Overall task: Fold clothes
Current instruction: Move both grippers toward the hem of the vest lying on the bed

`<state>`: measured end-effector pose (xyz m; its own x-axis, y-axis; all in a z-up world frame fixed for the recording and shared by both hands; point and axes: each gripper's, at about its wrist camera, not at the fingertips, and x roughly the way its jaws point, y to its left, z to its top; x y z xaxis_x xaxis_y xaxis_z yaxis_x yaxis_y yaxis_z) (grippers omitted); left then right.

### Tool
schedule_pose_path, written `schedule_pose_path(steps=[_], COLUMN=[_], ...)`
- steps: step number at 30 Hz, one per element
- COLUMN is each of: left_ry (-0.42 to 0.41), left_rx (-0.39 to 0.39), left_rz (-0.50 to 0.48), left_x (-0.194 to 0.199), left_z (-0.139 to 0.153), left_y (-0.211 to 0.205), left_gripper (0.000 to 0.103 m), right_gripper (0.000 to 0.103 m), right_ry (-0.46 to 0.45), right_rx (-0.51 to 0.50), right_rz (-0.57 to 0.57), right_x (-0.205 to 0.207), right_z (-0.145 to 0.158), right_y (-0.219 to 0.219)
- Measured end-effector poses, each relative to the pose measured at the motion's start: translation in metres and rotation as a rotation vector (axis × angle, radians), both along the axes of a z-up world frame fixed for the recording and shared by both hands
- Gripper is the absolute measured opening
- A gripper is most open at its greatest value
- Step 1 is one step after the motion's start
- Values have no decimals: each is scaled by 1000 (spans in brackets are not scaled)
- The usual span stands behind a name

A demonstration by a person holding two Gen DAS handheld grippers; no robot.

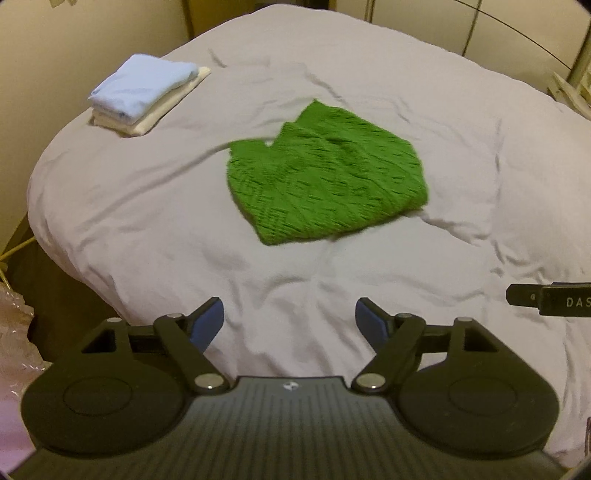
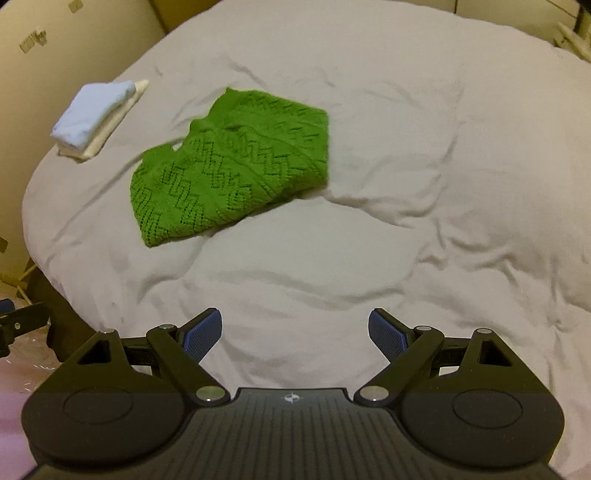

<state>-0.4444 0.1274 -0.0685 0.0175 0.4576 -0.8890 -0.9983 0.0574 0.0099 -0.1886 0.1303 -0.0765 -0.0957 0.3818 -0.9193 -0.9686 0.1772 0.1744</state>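
Note:
A green knitted garment (image 1: 327,173) (image 2: 232,162) lies folded into a compact square on the white bed cover (image 1: 147,229) (image 2: 406,147). My left gripper (image 1: 290,325) hovers open above the near part of the bed, well short of the garment, with nothing between its blue pads. My right gripper (image 2: 295,332) is open too and holds nothing; the garment lies ahead of it and to the left. Part of the right gripper's finger (image 1: 546,301) shows at the right edge of the left wrist view.
A stack of folded clothes, light blue on cream (image 1: 146,94) (image 2: 98,118), sits at the bed's far left corner. Beige walls and cupboard doors (image 1: 480,26) stand behind the bed. Crinkled plastic (image 1: 14,350) lies on the floor at the left.

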Motion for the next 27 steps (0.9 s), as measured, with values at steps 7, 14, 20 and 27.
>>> schedule_pose_path(steps=[7, 14, 20, 27], left_ry=[-20, -44, -102, -112], left_rx=[-93, -158, -238, -266], left_rz=[-23, -65, 23, 210], left_x=[-40, -53, -44, -28], left_z=[-27, -59, -94, -132], left_y=[79, 161, 195, 214], left_gripper=[75, 75, 75, 75], right_gripper=[89, 89, 89, 89], right_ry=[-3, -8, -39, -65], right_rx=[-107, -168, -211, -253], right_rz=[6, -35, 34, 200], right_x=[-35, -50, -44, -16], right_z=[-30, -55, -76, -115], right_y=[81, 153, 190, 230])
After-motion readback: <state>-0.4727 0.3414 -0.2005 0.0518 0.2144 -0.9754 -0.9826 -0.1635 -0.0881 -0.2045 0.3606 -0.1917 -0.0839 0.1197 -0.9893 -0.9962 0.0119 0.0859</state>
